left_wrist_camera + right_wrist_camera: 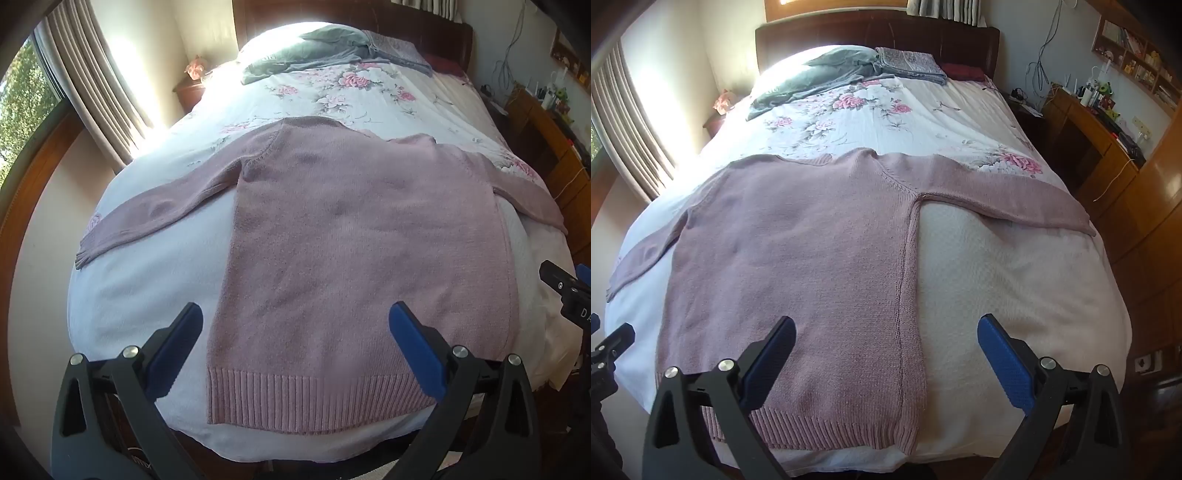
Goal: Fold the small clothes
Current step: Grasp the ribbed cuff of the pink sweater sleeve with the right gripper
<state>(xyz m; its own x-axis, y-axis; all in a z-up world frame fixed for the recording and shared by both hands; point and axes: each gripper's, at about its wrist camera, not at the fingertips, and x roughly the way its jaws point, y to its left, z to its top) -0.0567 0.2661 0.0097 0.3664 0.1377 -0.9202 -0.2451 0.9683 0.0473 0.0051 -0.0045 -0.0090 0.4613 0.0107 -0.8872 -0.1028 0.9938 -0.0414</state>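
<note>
Sweater: the pink sweater [354,236] lies flat on the bed [1015,280], sleeves spread, its ribbed hem [314,398] nearest my fingertips.
Left gripper [295,325]: my fingers stand wide, holding nothing, above the hem.
Right gripper [886,336]: also wide and empty, straddling the side seam [905,295].
Step, I judge: first fold not begun.
Doing it well: pinch each sleeve [147,214] near its cuff, carry it across the body, keep edges square.

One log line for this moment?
stage: pre-fold | sweater: flat on bed, sleeves spread | left tongs: open, empty | right tongs: open, empty
</note>
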